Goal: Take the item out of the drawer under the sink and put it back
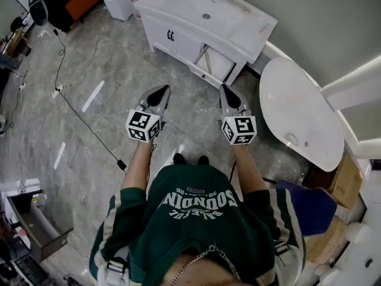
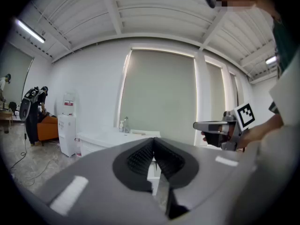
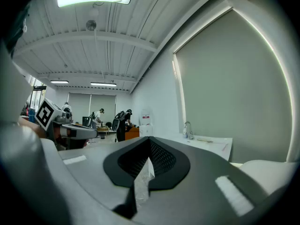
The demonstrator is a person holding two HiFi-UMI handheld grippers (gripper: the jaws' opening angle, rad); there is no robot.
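A white sink cabinet (image 1: 205, 18) stands ahead of me on the grey tile floor, and it also shows in the left gripper view as the sink cabinet (image 2: 110, 138). Its lower right drawer (image 1: 213, 63) is pulled open; I cannot make out what lies inside. My left gripper (image 1: 162, 90) is held in the air well short of the cabinet, its jaws shut with nothing between them. My right gripper (image 1: 226, 90) is level beside it, also shut and empty, pointing toward the open drawer. Each gripper view shows the other: the right gripper (image 2: 216, 126) and the left gripper (image 3: 75, 130).
A white oval bathtub (image 1: 297, 109) sits right of the cabinet. A black cable (image 1: 77, 109) runs over the floor at left. A blue chair (image 1: 309, 210) and a cardboard box (image 1: 347, 182) are at my right, and a white water dispenser (image 2: 68, 122) stands left of the cabinet.
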